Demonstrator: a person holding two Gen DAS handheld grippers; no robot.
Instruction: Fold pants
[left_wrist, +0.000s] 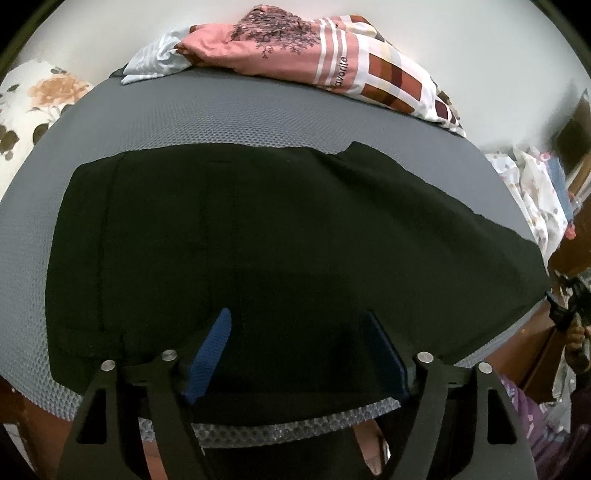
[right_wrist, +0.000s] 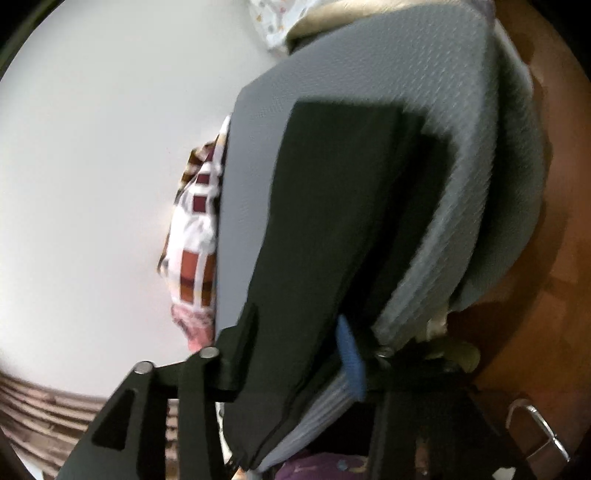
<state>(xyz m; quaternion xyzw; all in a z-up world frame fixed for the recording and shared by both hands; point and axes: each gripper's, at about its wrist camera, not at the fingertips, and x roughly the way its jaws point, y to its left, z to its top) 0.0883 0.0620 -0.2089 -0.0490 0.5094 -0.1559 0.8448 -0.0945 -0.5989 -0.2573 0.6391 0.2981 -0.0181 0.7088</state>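
Note:
Black pants (left_wrist: 258, 240) lie spread flat across a grey mesh mattress (left_wrist: 221, 118). My left gripper (left_wrist: 297, 315) hovers over their near edge, blue pads wide apart, nothing pinched: open. In the right wrist view, which is rolled sideways, the pants (right_wrist: 332, 203) run away from me along the mattress (right_wrist: 461, 129). One end of the cloth and the mattress corner sit between the fingers of my right gripper (right_wrist: 299, 317). Its blue pad (right_wrist: 351, 354) stands off the cloth, so it is open. At the far right of the left wrist view a hand (left_wrist: 576, 339) holds a dark tool.
A pink and checked blanket (left_wrist: 295, 44) is bunched at the mattress's far edge against a white wall. A floral pillow (left_wrist: 33, 107) lies at the left. Printed cloth (left_wrist: 535, 192) is piled at the right. Brown wood (right_wrist: 535, 295) borders the mattress.

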